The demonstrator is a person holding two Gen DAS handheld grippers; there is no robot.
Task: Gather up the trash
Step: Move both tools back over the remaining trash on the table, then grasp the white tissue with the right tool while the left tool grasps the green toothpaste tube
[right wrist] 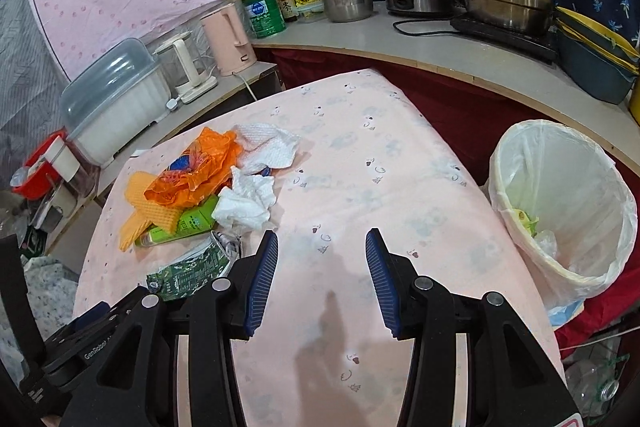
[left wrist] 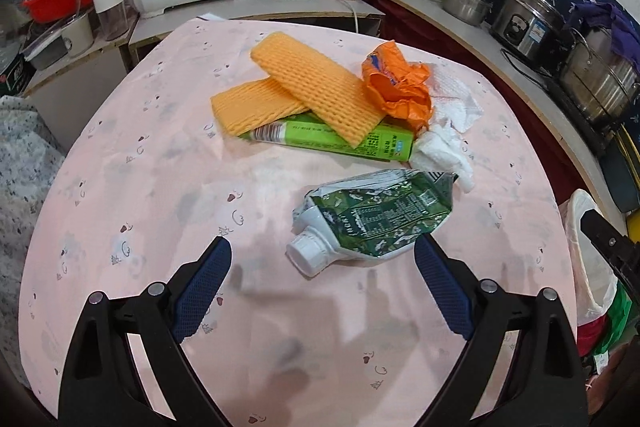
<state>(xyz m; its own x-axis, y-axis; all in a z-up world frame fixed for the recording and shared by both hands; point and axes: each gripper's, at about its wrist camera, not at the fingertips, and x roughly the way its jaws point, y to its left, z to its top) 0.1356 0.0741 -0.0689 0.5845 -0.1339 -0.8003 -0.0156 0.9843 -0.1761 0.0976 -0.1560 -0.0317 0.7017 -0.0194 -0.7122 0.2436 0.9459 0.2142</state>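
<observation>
Trash is piled mid-table on the pink tablecloth [left wrist: 120, 187]: two orange foam nets [left wrist: 316, 95] crossed over a green carton [left wrist: 372, 143], a crumpled orange wrapper [left wrist: 396, 87] to their right, and wadded white paper towels [left wrist: 444, 147] beside that.

Closest to the left gripper [left wrist: 323, 263] is a squashed green-and-white pouch [left wrist: 372, 215] with a white screw cap, lying on its side, cap pointing toward the lower left of the left wrist view. The gripper's blue-padded fingers [left wrist: 208, 287] are spread wide with nothing between them; the pouch sits just above and between the tips, its lower right edge right next to the right-hand fingertip. I can't tell if it's actually touching.

The right gripper [right wrist: 322, 247] is also spread apart and holding nothing, hovering over bare tablecloth. In its view the pile sits to the left, the pouch partly hidden behind the left-hand finger.

Lined trash bin [right wrist: 560, 195] stands off the table's edge at the right of that view, with a few scraps inside.
</observation>
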